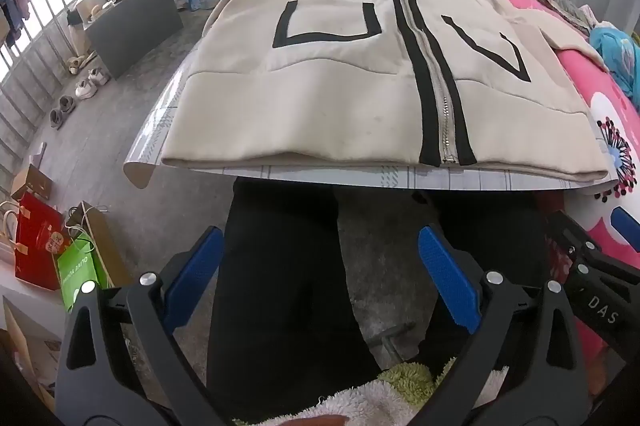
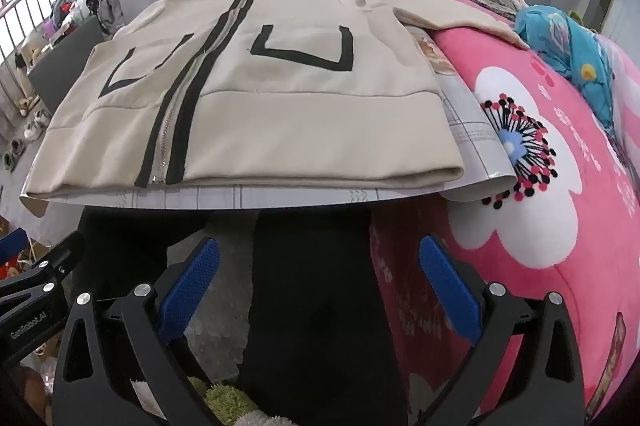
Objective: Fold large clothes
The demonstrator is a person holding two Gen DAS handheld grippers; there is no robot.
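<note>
While both grippers hang short of the counter's near edge, the beige jacket (image 1: 320, 82) lies flat and zipped on it.
The left gripper (image 1: 326, 278) and right gripper (image 2: 324, 282) each have their jaws spread wide with nothing between them; one sleeve drapes onto the pink flowered bedding (image 2: 540, 186) beside the counter (image 2: 248, 196).

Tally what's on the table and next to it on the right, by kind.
Jacket: 1
Table cover: 1
Pink blanket: 1
Blue cloth: 1
Total: 4
</note>
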